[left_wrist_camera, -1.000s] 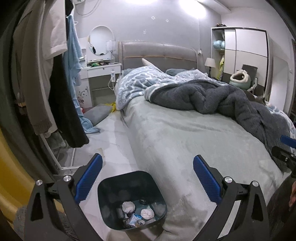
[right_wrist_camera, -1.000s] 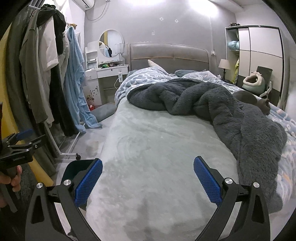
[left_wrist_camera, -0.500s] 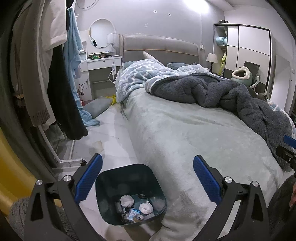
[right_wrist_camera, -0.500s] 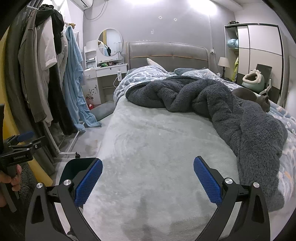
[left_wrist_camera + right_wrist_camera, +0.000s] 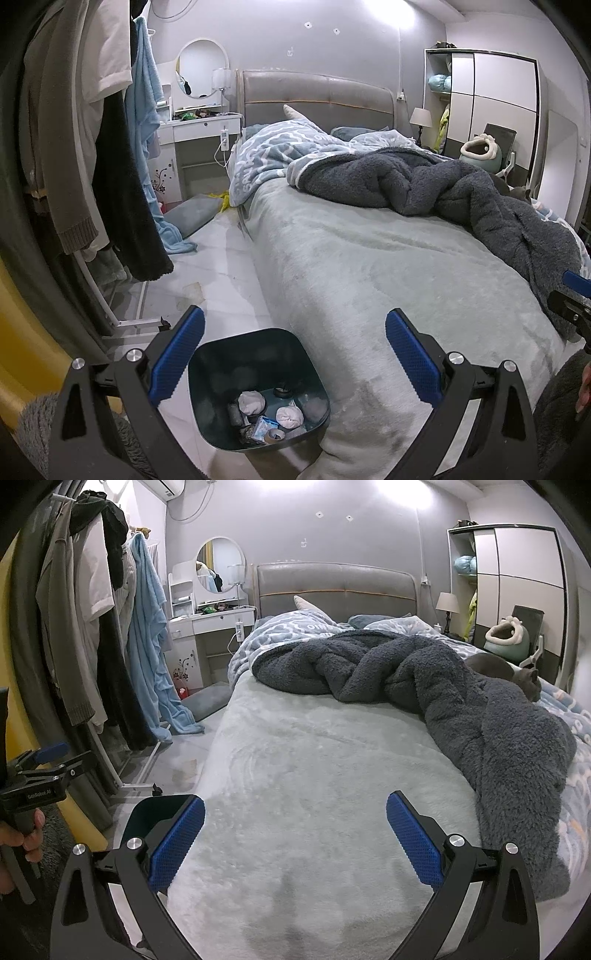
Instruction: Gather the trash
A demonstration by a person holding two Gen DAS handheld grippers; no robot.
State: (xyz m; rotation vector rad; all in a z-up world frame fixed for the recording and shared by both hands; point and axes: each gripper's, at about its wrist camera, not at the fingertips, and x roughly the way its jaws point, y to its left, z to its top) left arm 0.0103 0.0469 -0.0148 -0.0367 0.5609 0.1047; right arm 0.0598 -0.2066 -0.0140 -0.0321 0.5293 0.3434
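A dark green trash bin (image 5: pixel 221 354) stands on the floor against the bed's near corner. It holds crumpled white tissues (image 5: pixel 252 402), a blue wrapper and other small scraps. My left gripper (image 5: pixel 294 354) is open and empty, held above the bin. My right gripper (image 5: pixel 295 840) is open and empty over the pale green bedsheet (image 5: pixel 314 760). The bin's rim (image 5: pixel 147 812) shows behind the right gripper's left finger. No loose trash shows on the bed.
A dark grey fleece blanket (image 5: pixel 424 679) is heaped across the bed, with a grey cat (image 5: pixel 517 674) beside it. A clothes rack with hanging garments (image 5: pixel 92 147) stands left of the floor strip. A dressing table (image 5: pixel 199 129) and wardrobe (image 5: pixel 495 110) stand at the back.
Both grippers have risen and pulled back slightly; the bin sits a little higher in the left wrist view. Both stay open and empty.
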